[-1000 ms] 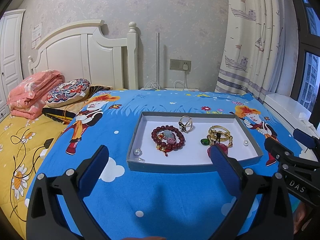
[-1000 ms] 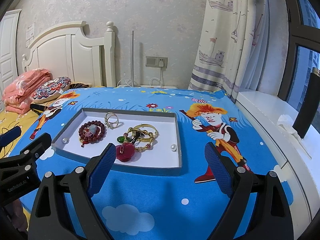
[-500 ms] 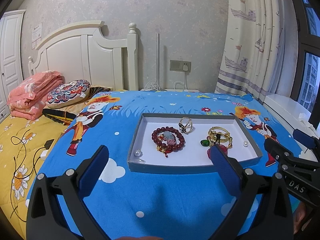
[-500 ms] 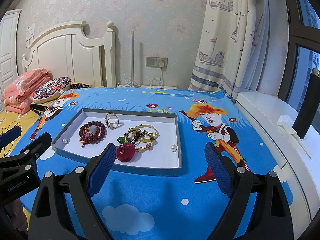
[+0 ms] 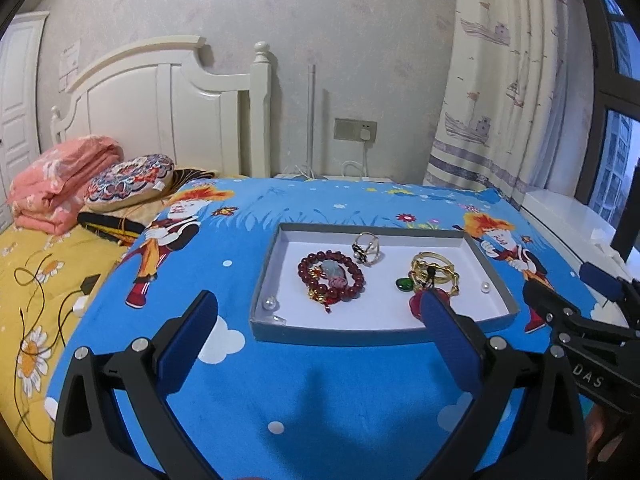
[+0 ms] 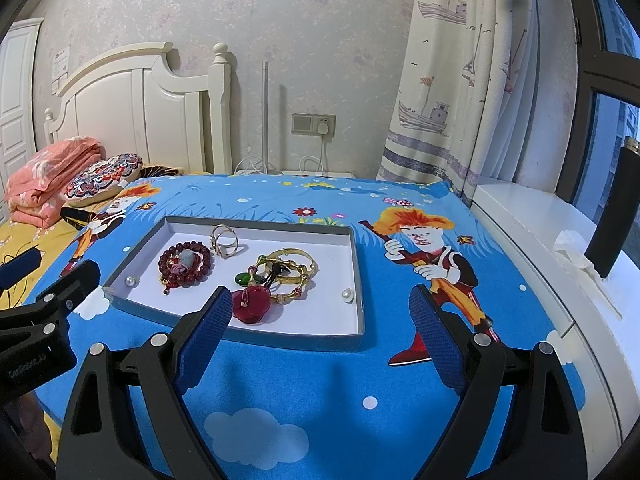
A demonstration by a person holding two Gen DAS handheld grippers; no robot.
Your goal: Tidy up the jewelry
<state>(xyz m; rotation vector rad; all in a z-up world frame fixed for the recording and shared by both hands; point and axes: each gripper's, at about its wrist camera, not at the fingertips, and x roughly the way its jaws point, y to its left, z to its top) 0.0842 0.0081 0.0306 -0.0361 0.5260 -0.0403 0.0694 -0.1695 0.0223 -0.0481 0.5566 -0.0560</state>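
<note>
A shallow grey tray (image 5: 332,335) (image 6: 256,334) lies on the blue cartoon cloth. In it are a dark red bead bracelet (image 5: 352,268) (image 6: 206,258), a gold ring (image 5: 366,245) (image 6: 225,238), gold bangles (image 5: 434,270) (image 6: 294,270) with a green stone (image 5: 403,285) (image 6: 241,279), a red pendant (image 6: 252,305) and loose pearls (image 5: 270,303) (image 6: 347,294). My left gripper (image 5: 316,312) is open and empty, just short of the tray's near edge. My right gripper (image 6: 322,308) is open and empty over the tray's near right corner.
A white headboard (image 5: 168,112), a folded pink blanket (image 5: 60,176) and a patterned cushion (image 5: 130,178) are at the far left. Black cables (image 5: 40,292) lie on the yellow bedding. A curtain (image 6: 452,80) and a white sill (image 6: 560,248) are at the right.
Almost nothing differs; the views have shifted only slightly. Both grippers stay open and the jewelry has not moved.
</note>
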